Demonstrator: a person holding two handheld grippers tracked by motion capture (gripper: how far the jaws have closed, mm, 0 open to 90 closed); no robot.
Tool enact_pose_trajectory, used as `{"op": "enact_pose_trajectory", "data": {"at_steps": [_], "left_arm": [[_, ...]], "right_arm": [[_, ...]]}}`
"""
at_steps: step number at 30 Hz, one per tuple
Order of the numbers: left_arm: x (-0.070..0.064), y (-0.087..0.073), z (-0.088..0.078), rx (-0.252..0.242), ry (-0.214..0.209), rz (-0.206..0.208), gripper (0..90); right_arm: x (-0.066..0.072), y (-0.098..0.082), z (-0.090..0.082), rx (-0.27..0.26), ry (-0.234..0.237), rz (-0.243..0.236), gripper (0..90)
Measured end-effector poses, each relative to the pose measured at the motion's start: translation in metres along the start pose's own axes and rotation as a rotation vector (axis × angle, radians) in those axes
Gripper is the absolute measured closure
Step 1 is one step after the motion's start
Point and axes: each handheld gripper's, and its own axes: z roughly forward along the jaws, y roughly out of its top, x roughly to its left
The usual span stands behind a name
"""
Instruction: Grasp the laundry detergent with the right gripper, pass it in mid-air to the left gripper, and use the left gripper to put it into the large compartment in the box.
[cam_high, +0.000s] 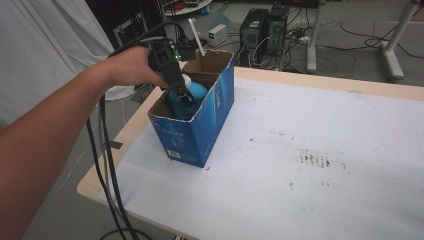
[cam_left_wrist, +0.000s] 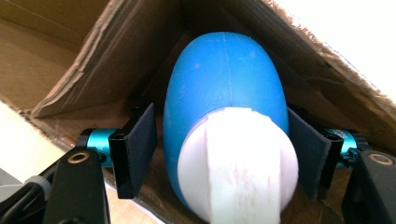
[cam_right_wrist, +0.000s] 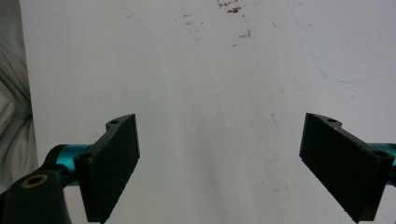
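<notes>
Your left gripper (cam_left_wrist: 224, 154) reaches down into the blue cardboard box (cam_high: 200, 127) at the far left of the tabletop (cam_high: 310, 150), and its fingers (cam_left_wrist: 140, 149) bracket a blue egg-shaped object (cam_left_wrist: 224, 93) with a white end (cam_left_wrist: 238, 163). The right-hand pad looks to be touching it; on the left I see a thin gap, so I can't tell whether the grip is firm. If you lift now, the smooth rounded shell could slip out and drop back. The torn box flap (cam_left_wrist: 93, 60) hangs close over the object and could catch it or drag the light box along. Your right gripper (cam_right_wrist: 233, 172) hangs wide open over bare white tabletop, holding nothing. Cables (cam_high: 107, 165) trail off the near left edge.
</notes>
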Motion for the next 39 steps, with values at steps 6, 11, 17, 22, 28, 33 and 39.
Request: {"op": "enact_pose_trajectory", "data": {"at_steps": [6, 11, 17, 22, 28, 33, 39], "left_arm": [[-0.001, -0.002, -0.006, -0.049, -0.010, -0.016, 27.4], [-0.002, -0.001, -0.013, -0.079, -0.005, -0.019, 25.3], [-0.004, -0.002, -0.025, -0.111, 0.017, -0.025, 24.8], [-0.016, 0.002, -0.043, -0.152, 0.041, -0.007, 20.5], [-0.039, 0.014, -0.062, -0.178, 0.088, 0.052, 20.2], [-0.058, 0.029, -0.069, -0.196, 0.085, 0.097, 20.2], [-0.080, 0.053, -0.061, -0.220, 0.043, 0.146, 18.5]], "right_arm": [[0.001, 0.001, 0.001, -0.001, 0.001, -0.006, 11.2], [0.002, 0.001, 0.000, 0.000, -0.002, -0.002, 11.2], [0.004, 0.001, -0.002, -0.004, -0.004, -0.006, 11.2], [0.005, 0.000, -0.003, -0.008, -0.007, -0.001, 11.2], [0.005, 0.001, -0.004, -0.010, -0.013, -0.002, 11.2], [0.008, 0.003, -0.005, -0.018, -0.017, -0.004, 11.2], [0.011, 0.003, -0.008, -0.037, -0.024, -0.007, 11.2]]}}
